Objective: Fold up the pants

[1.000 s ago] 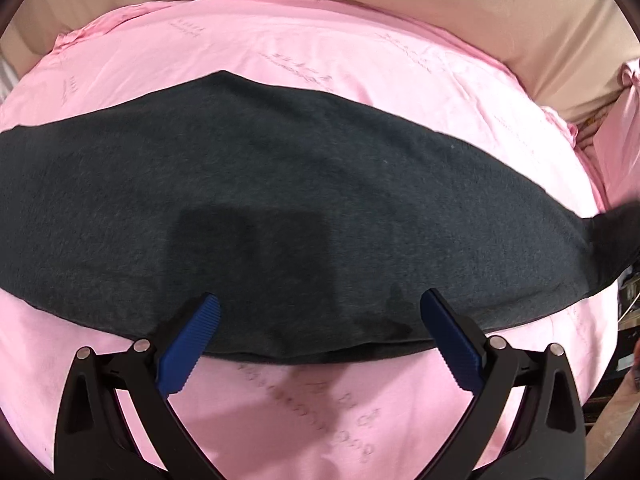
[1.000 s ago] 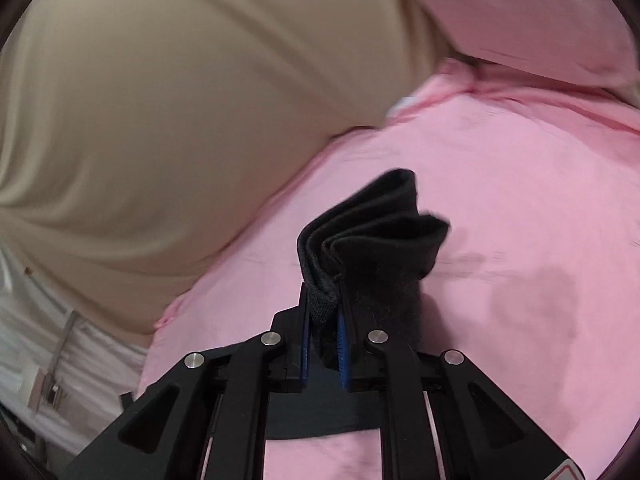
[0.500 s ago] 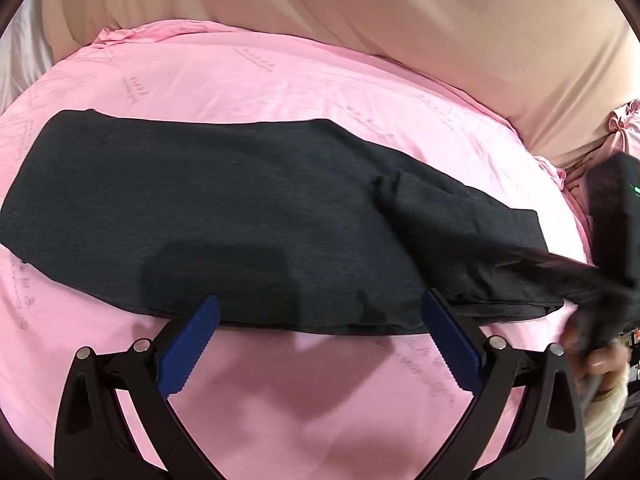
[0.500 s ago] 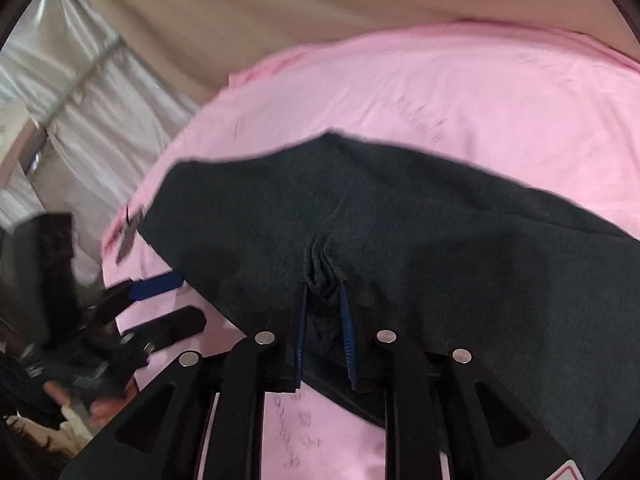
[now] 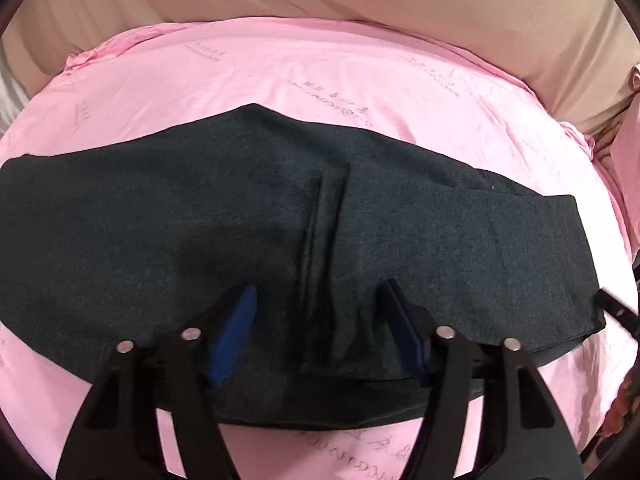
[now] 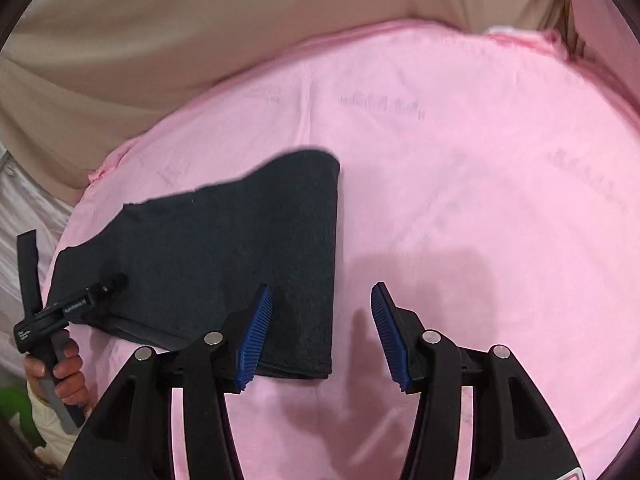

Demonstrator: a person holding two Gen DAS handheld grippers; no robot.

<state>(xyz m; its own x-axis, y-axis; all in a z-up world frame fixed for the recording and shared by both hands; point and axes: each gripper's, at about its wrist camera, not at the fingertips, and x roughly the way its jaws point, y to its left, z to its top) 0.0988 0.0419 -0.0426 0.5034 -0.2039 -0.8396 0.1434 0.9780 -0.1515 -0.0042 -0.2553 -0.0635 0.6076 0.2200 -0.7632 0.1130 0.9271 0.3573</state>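
From my left wrist view, the dark charcoal knit pants [image 5: 280,240] lie flat across the pink printed bed sheet [image 5: 360,80], spanning most of the frame's middle, with one layer folded over and a vertical crease near the centre. My left hand-held gripper [image 5: 320,332] sits low over the near edge of the fabric, its blue ribbed pads spread wide — nothing is between them but the cloth lying beneath.

In my right wrist view, the folded end of the pants [image 6: 240,248] fills the left centre of the frame, its straight edge running downward. My right hand-held gripper [image 6: 322,332] is parted wide and holds nothing — its left pad overlaps the fabric's edge, its right pad is over bare sheet [image 6: 480,180]. Beige draped cloth [image 6: 200,20] lines the top.
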